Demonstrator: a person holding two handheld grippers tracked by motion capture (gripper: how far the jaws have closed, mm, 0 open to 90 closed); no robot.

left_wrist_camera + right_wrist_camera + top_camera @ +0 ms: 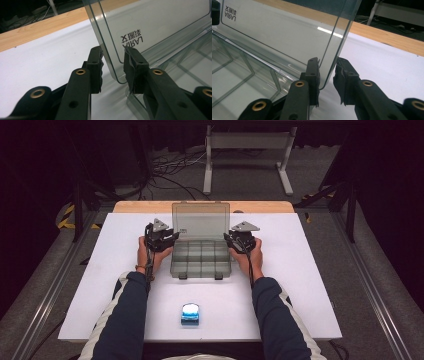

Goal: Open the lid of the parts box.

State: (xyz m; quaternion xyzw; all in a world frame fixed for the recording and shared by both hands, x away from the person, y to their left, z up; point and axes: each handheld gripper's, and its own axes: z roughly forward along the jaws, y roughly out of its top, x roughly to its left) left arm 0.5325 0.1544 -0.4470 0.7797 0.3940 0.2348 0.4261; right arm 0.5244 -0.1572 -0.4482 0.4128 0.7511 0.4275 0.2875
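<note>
A smoky clear compartment box (pixel 201 270) lies mid-table with its lid (pixel 201 220) standing upright at the back. My left gripper (pixel 174 236) is at the lid's left edge. In the left gripper view that gripper (pixel 113 68) is open, and the lid's lower corner (pixel 113 62) stands in the gap between its two pads. My right gripper (pixel 228 238) is at the lid's right edge. In the right gripper view it (pixel 327 78) is open too, straddling the lid's edge (pixel 334 42), which lies close to the left pad (pixel 313 72). The compartments (pixel 234 75) look empty.
A small blue and white object (pixel 190 314) lies near the front edge of the white table top (pixel 300 285). A wooden strip (pixel 140 206) runs along the back. Cables and a metal stand (pixel 247 142) are on the floor beyond.
</note>
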